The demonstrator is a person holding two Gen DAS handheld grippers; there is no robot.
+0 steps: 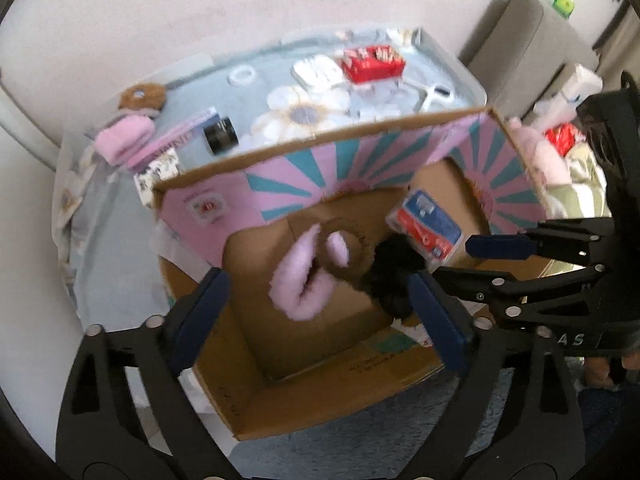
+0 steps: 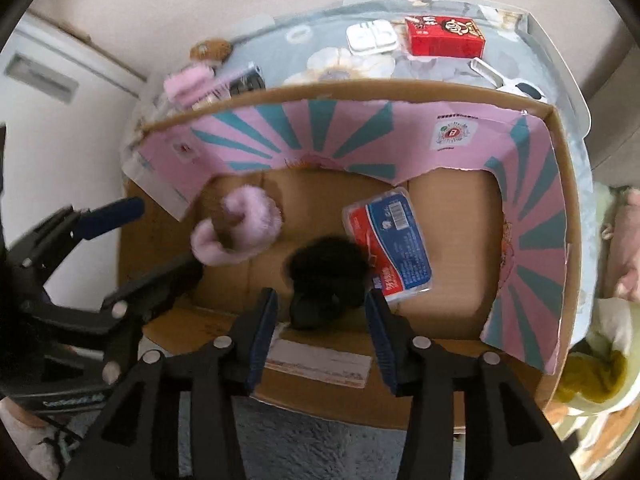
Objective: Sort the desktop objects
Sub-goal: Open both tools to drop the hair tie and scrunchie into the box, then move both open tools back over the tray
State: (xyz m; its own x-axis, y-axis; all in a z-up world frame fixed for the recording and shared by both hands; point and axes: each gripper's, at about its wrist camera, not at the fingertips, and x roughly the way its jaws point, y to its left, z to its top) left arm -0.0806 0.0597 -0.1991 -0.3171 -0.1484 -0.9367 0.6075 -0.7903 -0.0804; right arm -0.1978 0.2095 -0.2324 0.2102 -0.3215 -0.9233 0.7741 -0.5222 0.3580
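An open cardboard box (image 1: 280,412) (image 2: 560,216) with pink and teal flaps sits on the floor rug. Inside lie a fluffy pink scrunchie (image 1: 304,276) (image 2: 244,232), a fluffy black scrunchie (image 1: 394,270) (image 2: 326,280) and a red and blue packet (image 1: 426,228) (image 2: 390,240). My left gripper (image 1: 320,320) is open above the box, over the pink scrunchie, holding nothing. My right gripper (image 2: 322,336) is open above the box's near wall, with the black scrunchie lying between and below its fingers. It also shows in the left wrist view (image 1: 452,260).
Behind the box, a low table with a floral cloth (image 1: 280,112) (image 2: 400,68) holds a red box (image 1: 372,64) (image 2: 444,38), a white case (image 1: 316,72) (image 2: 370,38), a pink roll (image 1: 124,140) (image 2: 188,82), a brown scrunchie (image 1: 142,98) (image 2: 210,50) and a black cylinder (image 1: 220,134).
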